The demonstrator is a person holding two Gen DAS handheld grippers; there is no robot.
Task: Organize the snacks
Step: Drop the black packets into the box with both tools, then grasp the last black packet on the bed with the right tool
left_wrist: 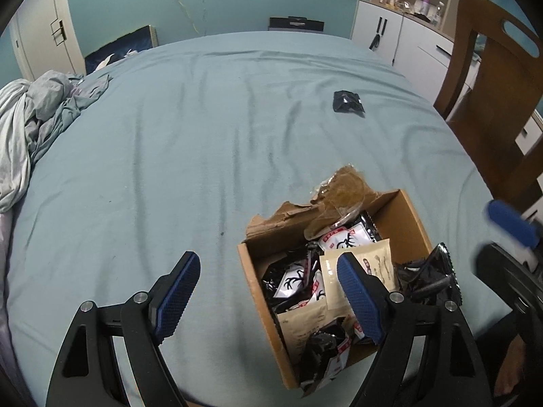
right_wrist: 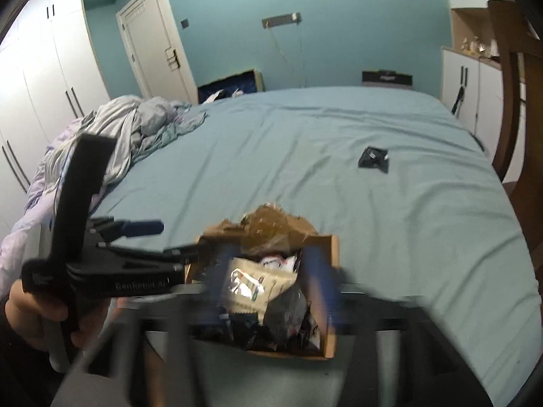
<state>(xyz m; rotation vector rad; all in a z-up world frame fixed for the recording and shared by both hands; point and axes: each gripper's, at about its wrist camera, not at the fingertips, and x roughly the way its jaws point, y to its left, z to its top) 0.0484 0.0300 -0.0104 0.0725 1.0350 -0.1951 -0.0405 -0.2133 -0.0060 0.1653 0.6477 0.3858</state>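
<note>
Both your tools, left tool [left_wrist: 268,288] and right tool [right_wrist: 271,281], look released, though the right view is blurred. One black packet [left_wrist: 348,101] lies alone on the bed [left_wrist: 203,118], well apart from the box [left_wrist: 253,281]. It's light, crinkly; pinch an edge.

bed [left_wrist: 203,118] | on it: cardboard box [left_wrist: 249,274]; black packet [left_wrist: 348,101]; crumpled bedding [left_wrist: 37,115]
</note>
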